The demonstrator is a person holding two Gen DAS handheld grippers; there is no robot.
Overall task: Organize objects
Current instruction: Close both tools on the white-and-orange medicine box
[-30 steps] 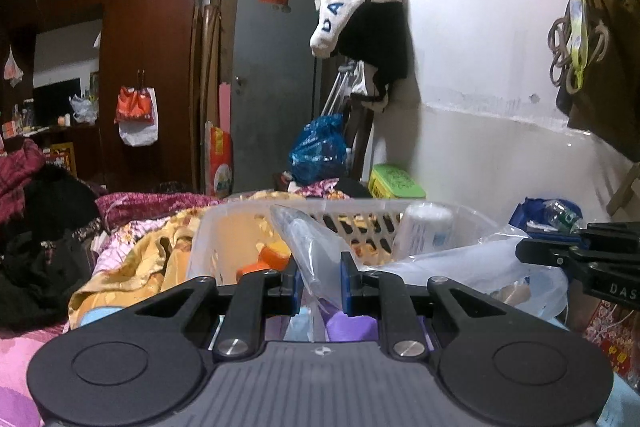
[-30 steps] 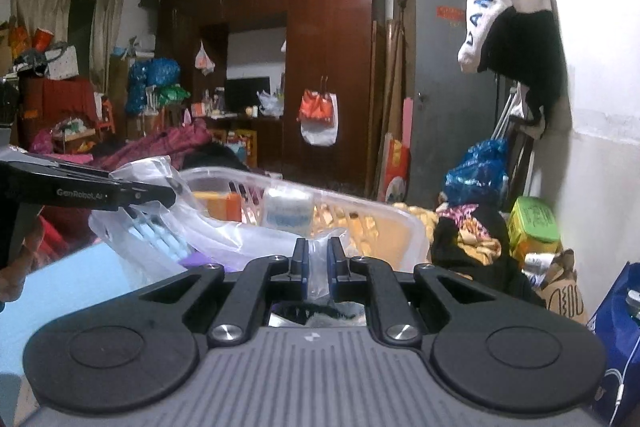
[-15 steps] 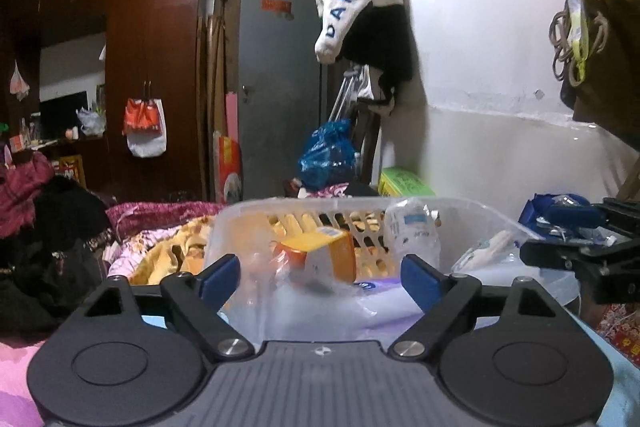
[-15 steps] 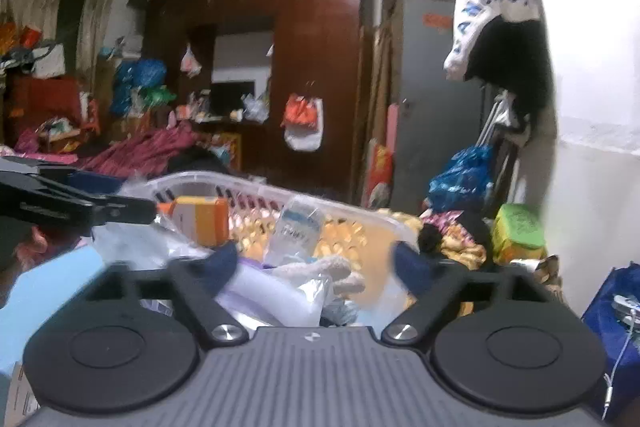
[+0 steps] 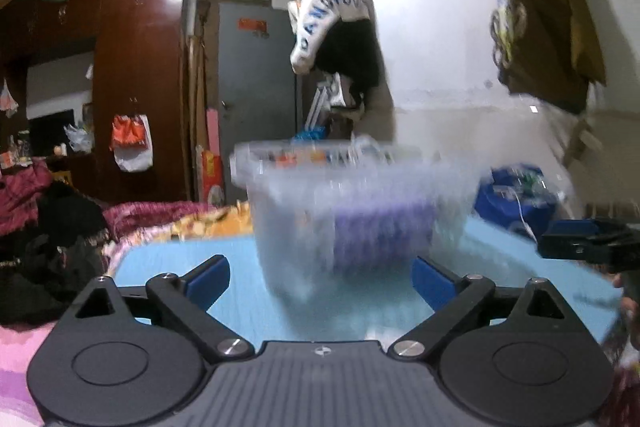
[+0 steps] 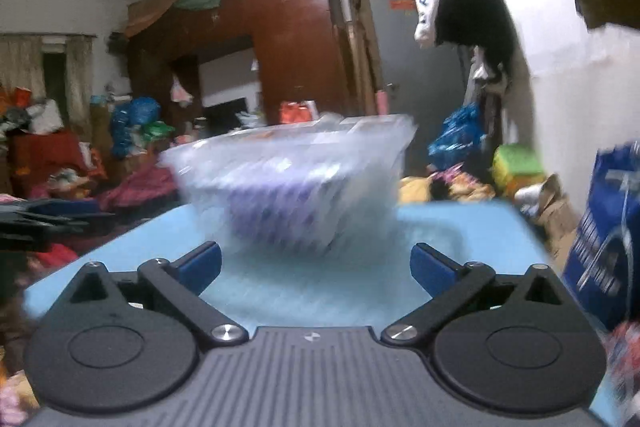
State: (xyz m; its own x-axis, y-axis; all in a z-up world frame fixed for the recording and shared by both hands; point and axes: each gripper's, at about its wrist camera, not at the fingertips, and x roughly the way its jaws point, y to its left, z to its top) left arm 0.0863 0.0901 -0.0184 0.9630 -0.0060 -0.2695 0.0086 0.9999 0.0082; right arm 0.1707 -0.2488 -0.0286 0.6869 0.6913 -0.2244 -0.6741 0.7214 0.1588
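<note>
A translucent white plastic basket (image 5: 352, 187) stands on a light blue table (image 5: 168, 267), blurred by motion; a purple package (image 5: 380, 231) shows through its wall. My left gripper (image 5: 320, 281) is open and empty, a short way in front of the basket. The right gripper's tip (image 5: 588, 245) pokes in at that view's right edge. In the right wrist view the same basket (image 6: 288, 179) sits ahead on the table (image 6: 460, 227), and my right gripper (image 6: 316, 267) is open and empty before it. The left gripper's tip (image 6: 44, 219) shows at the left edge.
A dark wooden wardrobe (image 5: 136, 79) and a grey door (image 5: 256, 87) stand behind. Clothes are heaped on a bed (image 5: 60, 219) to the left. A blue bag (image 6: 604, 247) hangs at the table's right side. A white jacket (image 5: 332, 15) hangs on the wall.
Both grippers let go of the clear plastic bag they were shut on, opened wide and drew back and down. The bag now lies in the basket and the blue table has come into view.
</note>
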